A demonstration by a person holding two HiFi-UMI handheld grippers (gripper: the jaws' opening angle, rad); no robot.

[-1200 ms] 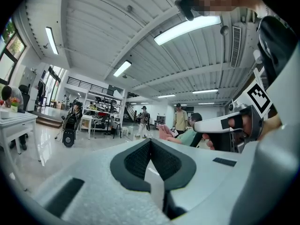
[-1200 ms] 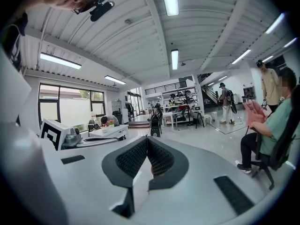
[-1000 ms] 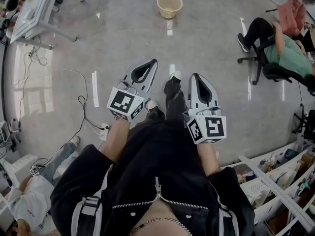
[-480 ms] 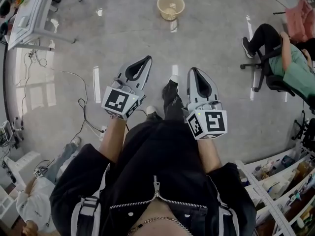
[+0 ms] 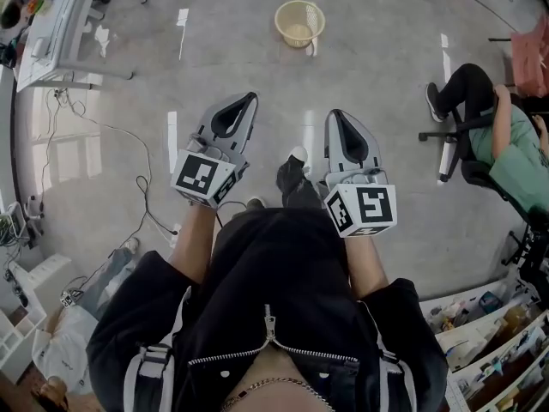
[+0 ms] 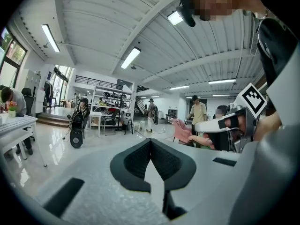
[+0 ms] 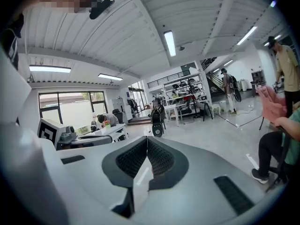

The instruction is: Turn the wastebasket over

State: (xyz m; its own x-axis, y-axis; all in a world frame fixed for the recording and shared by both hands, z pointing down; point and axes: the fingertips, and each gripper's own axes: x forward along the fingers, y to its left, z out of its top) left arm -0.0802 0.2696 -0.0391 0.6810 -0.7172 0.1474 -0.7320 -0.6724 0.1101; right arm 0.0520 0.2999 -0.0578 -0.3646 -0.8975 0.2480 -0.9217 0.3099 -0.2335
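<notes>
- Out on the open floor (image 5: 386,67), well ahead of me, the wastebasket (image 5: 299,22) is standing upright with its mouth facing up. It's a pale, cream-coloured one with slotted sides, and nothing is touching it.
- The left claw (image 5: 250,98) is pinched fully together with nothing between the pads. Its own camera shows the two dark pads meeting at the tip, with just room behind them.
- Same deal with the right claw (image 5: 333,113): closed tight and empty.
- Both claws are held out in front of the body, side by side, pointing roughly toward the wastebasket but well apart from it. The left one angles in a bit to the right.
- A dark shoe (image 5: 292,163) shows on the floor between the two claws.
- Off to the left there's a table (image 5: 50,33) with loose cables (image 5: 141,174) trailing across the floor near it.
- Over on the right, a person (image 5: 506,148) sits in an office chair (image 5: 455,148), well clear of the wastebasket.
</notes>
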